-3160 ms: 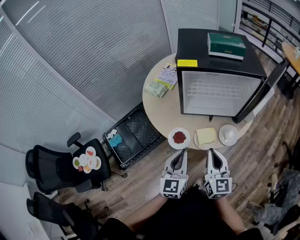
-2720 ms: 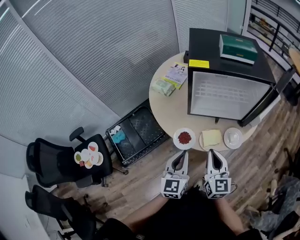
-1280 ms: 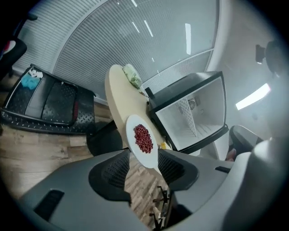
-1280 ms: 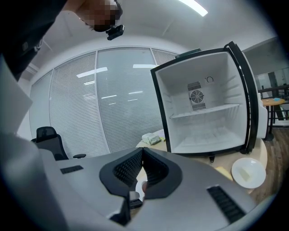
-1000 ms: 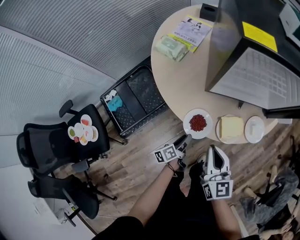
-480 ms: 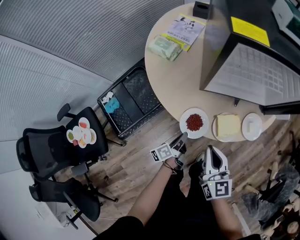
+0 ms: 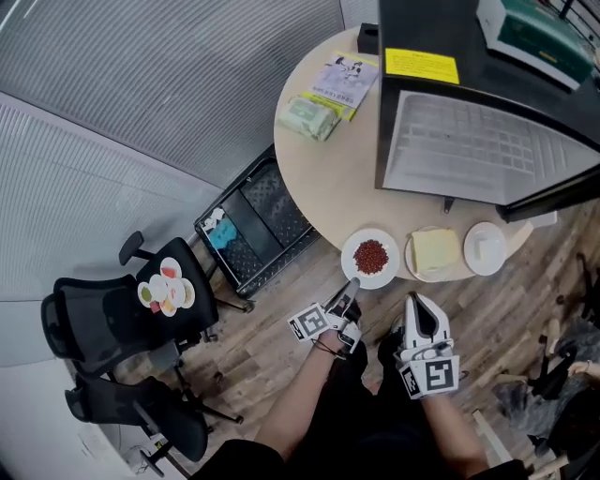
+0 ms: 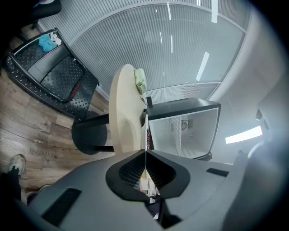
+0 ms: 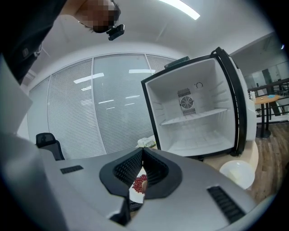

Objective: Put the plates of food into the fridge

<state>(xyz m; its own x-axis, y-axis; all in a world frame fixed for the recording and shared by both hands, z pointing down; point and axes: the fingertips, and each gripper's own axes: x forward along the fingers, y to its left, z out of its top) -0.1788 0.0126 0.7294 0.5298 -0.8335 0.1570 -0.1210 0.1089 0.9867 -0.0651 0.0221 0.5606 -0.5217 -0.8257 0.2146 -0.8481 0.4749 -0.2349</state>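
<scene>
Three plates sit at the round table's (image 7: 323, 183) near edge in front of the open fridge (image 7: 473, 145): a plate of red beans (image 7: 371, 257), a plate with a yellow slab (image 7: 434, 253) and a white plate (image 7: 485, 247). My left gripper (image 7: 351, 284) is rolled onto its side. Its jaws have just been closing and now pinch the bean plate's near rim (image 8: 145, 135), seen edge-on between them. Below the yellow plate, my right gripper (image 7: 419, 304) is off the table, shut and empty. In the right gripper view the beans (image 9: 140, 182) show beyond the shut jaws.
The fridge door (image 7: 553, 192) swings out to the right. A green box (image 7: 534, 28) lies on the fridge top. A green packet (image 7: 307, 117) and a leaflet (image 7: 342, 80) are at the table's far side. A black tray cart (image 7: 253, 220) and office chairs (image 7: 112, 328) stand left.
The left gripper's jaws, open at the bean plate's rim a second ago, have closed on it. The head view has shifted, and the right gripper sits much as before.
</scene>
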